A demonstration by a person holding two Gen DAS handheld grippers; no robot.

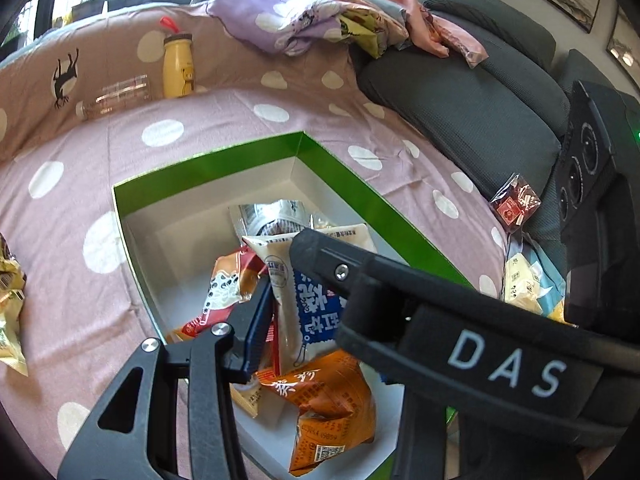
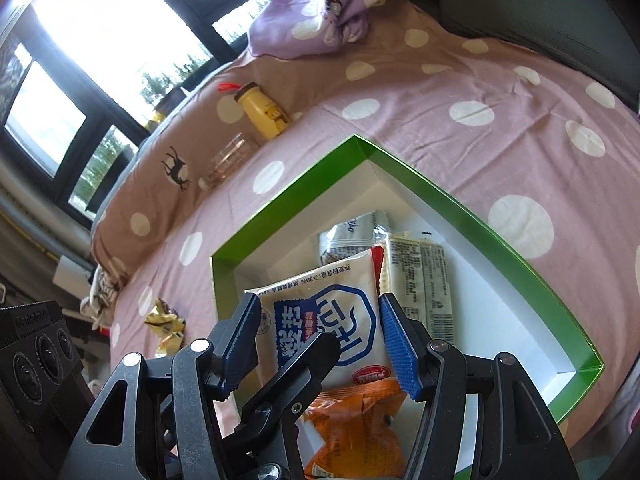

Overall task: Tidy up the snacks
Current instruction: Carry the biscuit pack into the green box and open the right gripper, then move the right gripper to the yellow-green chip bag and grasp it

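Observation:
A green box (image 1: pixel 208 172) with a white inside lies on the dotted bedspread and holds several snack packets. A white and blue packet (image 1: pixel 308 304) stands above an orange packet (image 1: pixel 332 404). My left gripper (image 1: pixel 280 280) is shut on the white and blue packet over the box. In the right wrist view the box (image 2: pixel 472 220) fills the middle. My right gripper (image 2: pixel 320 340) is open, its blue pads (image 2: pixel 396 344) on either side of the same packet (image 2: pixel 320 312), with the left gripper's finger (image 2: pixel 296 376) crossing in front. The orange packet (image 2: pixel 356 432) lies below.
A yellow bottle (image 1: pixel 178 66) and a clear jar (image 1: pixel 116 96) lie at the bed's far edge. Crumpled cloths (image 1: pixel 288 12) lie on a grey sofa cushion (image 1: pixel 460 92). Loose snacks lie at the left (image 1: pixel 8 308) and right (image 1: pixel 516 202) of the box.

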